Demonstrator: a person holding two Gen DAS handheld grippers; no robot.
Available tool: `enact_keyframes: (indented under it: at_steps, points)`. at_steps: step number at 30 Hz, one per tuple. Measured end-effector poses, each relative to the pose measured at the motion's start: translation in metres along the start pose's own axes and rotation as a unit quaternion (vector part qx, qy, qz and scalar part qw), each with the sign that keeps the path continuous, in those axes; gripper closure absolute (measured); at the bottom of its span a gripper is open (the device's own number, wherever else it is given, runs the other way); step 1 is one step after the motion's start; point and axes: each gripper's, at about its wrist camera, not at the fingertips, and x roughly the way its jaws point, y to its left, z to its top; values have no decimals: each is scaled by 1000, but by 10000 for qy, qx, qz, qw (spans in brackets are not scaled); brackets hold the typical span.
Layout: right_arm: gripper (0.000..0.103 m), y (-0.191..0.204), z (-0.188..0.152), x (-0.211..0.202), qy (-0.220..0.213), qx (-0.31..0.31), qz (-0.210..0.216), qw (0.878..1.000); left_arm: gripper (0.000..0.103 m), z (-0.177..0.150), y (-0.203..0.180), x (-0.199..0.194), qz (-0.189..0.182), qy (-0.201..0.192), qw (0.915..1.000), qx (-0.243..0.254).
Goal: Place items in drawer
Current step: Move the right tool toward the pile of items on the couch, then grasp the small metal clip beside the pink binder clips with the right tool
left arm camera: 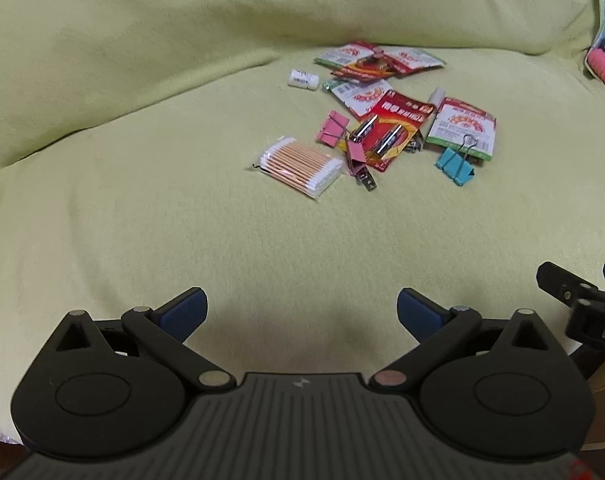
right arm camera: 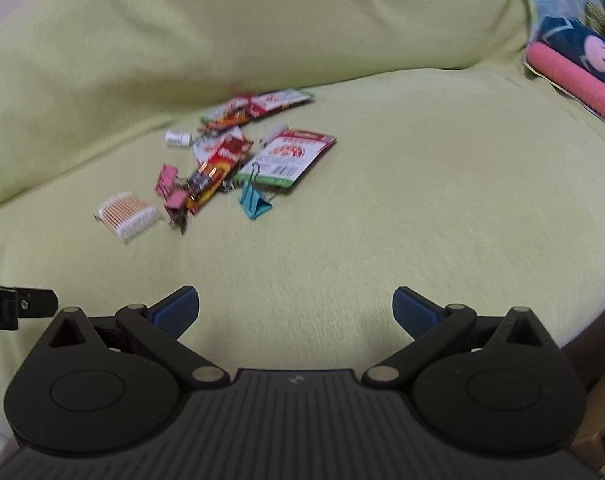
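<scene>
Items [left arm camera: 382, 120] untouched; both grippers wide, empty

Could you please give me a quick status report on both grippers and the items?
Left hand-held gripper open, empty. Right hand-held gripper open, empty. Pile of items untouched on the green cushion; cotton swabs nearest. No drawer in view; path clear.

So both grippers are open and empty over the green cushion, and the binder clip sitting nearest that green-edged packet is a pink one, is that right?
Not quite: the binder clip nearest the green-edged packet is blue, not pink, as the left wrist view shows; the pink clips lie further left by the battery pack. The rest holds: the left gripper and right gripper are open and empty over the green cushion.
</scene>
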Motion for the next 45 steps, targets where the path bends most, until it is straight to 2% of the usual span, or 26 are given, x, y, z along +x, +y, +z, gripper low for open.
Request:
enact_keyframes:
  at_steps: [3,5,9,11,13,15,21,23,24,32,45]
  points:
    - [14,1,7,15,37,-74,79,9999,2,5,3,11,23,52,10000,46]
    - [28,1,12,26,80,-75,150,9998,2,7,6,19,-44,111,9999,14]
    - [32,1,20,49,106,65,354,9993,2,15,11,26,-77,120,9999,9]
    - [49,4,25,58,93,55,529,9985,2,18,14,29,-64,120,9999,-15]
    - [60,10,30,67,102,-18,732,9973,2,20,17,33,-12,117,9999,-34]
    - [65,19,34,77,124,-171,837,9963,2,23,23,37,14,134,9999,-57]
    - [66,56,37,99,-8,-1045,848,9909,2,26,35,43,-14,151,9997,-167]
    - [81,72,35,106,-44,-1497,841,9851,2,27,39,46,1,160,9997,-195]
    - [83,79,34,111,-48,-1656,839,9826,2,28,40,47,16,163,9996,-210]
    - [82,115,28,139,-78,-2188,751,9728,2,29,61,56,126,175,9990,-394]
    - [83,138,27,158,-310,-2584,498,9643,2,22,72,65,60,302,9982,-521]
